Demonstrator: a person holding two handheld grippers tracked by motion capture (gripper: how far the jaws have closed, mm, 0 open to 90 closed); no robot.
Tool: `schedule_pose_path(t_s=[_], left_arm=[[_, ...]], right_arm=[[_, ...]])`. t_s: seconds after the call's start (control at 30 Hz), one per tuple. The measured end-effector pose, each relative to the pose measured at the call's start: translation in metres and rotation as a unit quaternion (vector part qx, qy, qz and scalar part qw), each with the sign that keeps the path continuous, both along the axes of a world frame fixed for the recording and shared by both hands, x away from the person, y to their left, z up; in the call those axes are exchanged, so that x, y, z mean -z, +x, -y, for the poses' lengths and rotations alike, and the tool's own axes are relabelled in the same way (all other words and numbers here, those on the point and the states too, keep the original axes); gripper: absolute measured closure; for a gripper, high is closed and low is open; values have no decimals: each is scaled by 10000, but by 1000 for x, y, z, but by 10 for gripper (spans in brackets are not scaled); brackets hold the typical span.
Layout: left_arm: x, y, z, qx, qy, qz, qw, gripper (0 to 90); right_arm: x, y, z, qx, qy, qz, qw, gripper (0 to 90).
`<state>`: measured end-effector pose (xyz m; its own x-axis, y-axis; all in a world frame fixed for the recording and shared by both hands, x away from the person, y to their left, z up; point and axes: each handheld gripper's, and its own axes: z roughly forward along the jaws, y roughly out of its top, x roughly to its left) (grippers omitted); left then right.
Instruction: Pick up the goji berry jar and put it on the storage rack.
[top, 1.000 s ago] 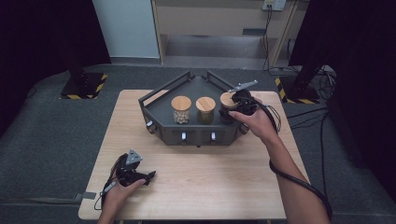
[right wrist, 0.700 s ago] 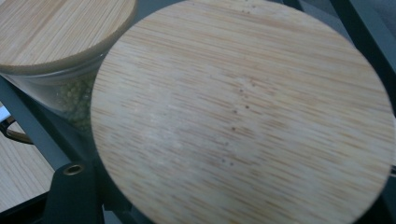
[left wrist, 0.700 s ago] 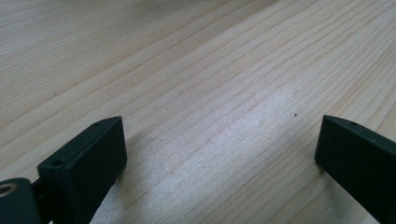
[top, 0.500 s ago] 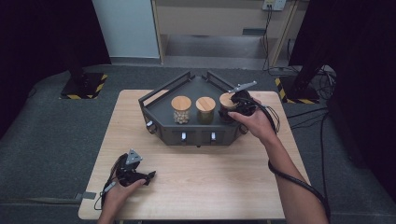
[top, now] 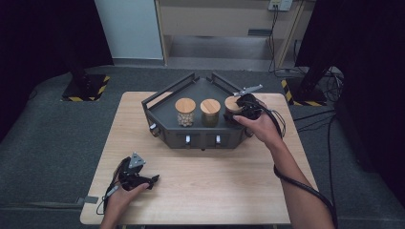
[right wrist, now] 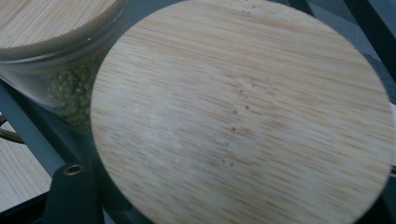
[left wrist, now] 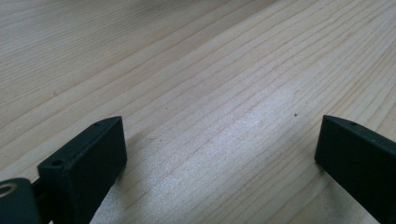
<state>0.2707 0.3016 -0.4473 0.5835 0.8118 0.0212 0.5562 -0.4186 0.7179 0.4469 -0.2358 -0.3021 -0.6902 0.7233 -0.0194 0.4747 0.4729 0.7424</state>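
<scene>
Nearest the person, at about 7 o'clock on the wooden bench [top: 200,191], the left gripper [top: 152,180] rests in the left hand [top: 125,190] with its jaws spread wide over bare wood and nothing between them; the left gripper view confirms the broad gap above the grain of the bench. Beyond it, toward 12 o'clock, stands a dark angular tray [top: 168,119] carrying three jars in a row: a left jar [top: 185,112] filled with pale pellets, a middle jar [top: 210,112] with greenish contents, and a right jar [top: 232,109] at the tray's 3 o'clock end. The right gripper [top: 239,113], held in the right hand [top: 260,125], sits against the right jar, and its jaws are drawn as far in as they go, apparently clamped on that jar just below the lid; the pads themselves are hidden by the hand. In the right gripper view the round wooden lid [right wrist: 243,116] lies directly ahead of the camera, with the middle jar just beside it at 10 o'clock. The jar appears to be clear glass, hence rigid, smooth and breakable, with moderate weight from its contents; the lid probably sits loosely and may lift off by itself. A grip across the glass body under the lid rim, kept upright, seems the safest hold.
</scene>
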Motion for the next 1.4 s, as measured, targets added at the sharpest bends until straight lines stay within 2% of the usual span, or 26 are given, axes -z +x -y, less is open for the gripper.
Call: schedule_pose_path(t_s=[0.67, 1.0, 1.4], left_arm=[[0, 0, 0, 1, 0, 0, 10000, 10], [0, 0, 0, -3, -1, 0, 10000, 10], [0, 0, 0, -4, -1, 0, 10000, 10]], right_arm=[[4, -1, 4, 13, 87, 9, 10000, 259], [1, -5, 8, 15, 128, 51, 9999, 141], [-7, -18, 15, -11, 192, 213, 9996, 75]])
